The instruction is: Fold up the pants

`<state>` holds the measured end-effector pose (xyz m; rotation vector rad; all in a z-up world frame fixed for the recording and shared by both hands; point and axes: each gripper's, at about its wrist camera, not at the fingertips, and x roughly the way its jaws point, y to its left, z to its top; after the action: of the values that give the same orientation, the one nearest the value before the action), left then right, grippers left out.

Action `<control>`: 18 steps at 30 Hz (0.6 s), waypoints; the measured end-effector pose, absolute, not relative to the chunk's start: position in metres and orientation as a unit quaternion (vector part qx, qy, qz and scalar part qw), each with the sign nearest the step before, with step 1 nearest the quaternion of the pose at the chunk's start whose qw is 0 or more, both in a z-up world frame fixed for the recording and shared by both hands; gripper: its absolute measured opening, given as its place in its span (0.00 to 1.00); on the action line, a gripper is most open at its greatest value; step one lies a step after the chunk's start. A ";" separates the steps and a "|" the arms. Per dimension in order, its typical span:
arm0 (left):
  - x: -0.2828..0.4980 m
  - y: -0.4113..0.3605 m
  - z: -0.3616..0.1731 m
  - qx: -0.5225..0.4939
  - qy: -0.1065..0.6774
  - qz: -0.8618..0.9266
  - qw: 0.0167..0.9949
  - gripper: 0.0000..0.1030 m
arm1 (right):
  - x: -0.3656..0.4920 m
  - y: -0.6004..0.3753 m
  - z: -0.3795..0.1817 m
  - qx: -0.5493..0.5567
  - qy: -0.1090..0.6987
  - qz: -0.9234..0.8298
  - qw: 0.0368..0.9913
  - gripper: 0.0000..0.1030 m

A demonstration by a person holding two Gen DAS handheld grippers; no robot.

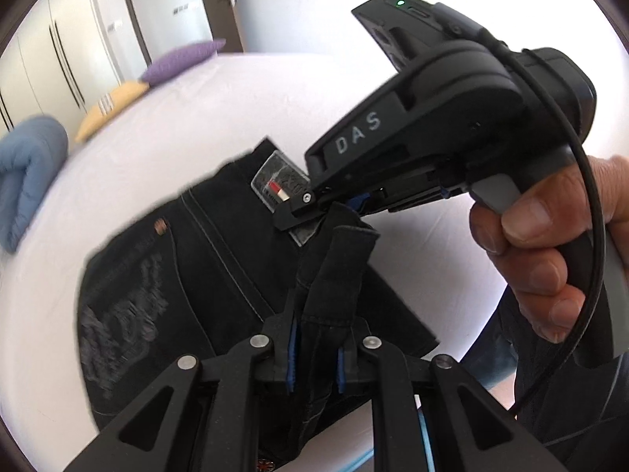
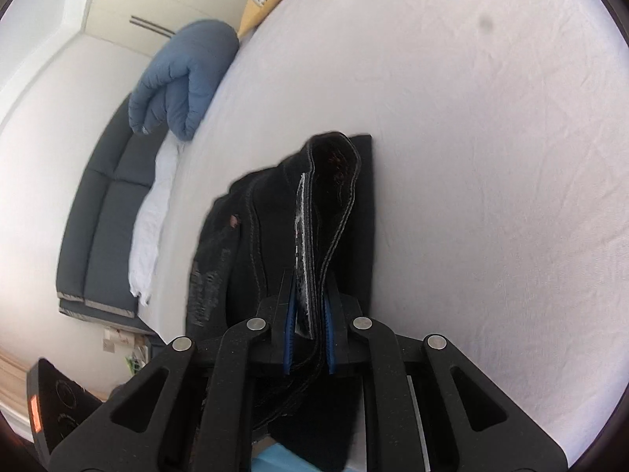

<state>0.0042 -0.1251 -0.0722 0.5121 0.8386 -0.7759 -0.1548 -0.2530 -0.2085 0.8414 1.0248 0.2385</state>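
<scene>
Black jeans (image 1: pixel 177 275) lie on a white bed sheet (image 1: pixel 196 137), partly lifted at the near edge. My left gripper (image 1: pixel 316 354) is shut on a raised fold of the dark fabric, blue pads pressing on both sides. In the same view my right gripper (image 1: pixel 314 206) comes in from the right, held by a hand (image 1: pixel 550 255), pinching the jeans next to the waistband label (image 1: pixel 279 181). In the right wrist view the right gripper (image 2: pixel 309 334) is shut on the waistband edge of the jeans (image 2: pixel 275 216), which hang folded in front of it.
A rolled blue duvet (image 1: pixel 27 181), a yellow pillow (image 1: pixel 110 106) and a purple pillow (image 1: pixel 184 59) line the bed's far side. A grey sofa (image 2: pixel 102 216) stands beside the bed, with white wardrobes (image 1: pixel 59 59) behind. The white sheet (image 2: pixel 491 177) stretches wide to the right.
</scene>
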 end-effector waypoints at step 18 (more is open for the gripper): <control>0.121 0.017 -0.021 0.033 0.458 -0.310 0.832 0.71 | -0.188 -0.235 -0.164 0.363 0.447 0.079 0.814 0.22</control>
<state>0.1215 0.0174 -0.0208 0.0694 0.9714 -0.6574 -0.1878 -0.2349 -0.1636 0.7738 0.9546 0.1682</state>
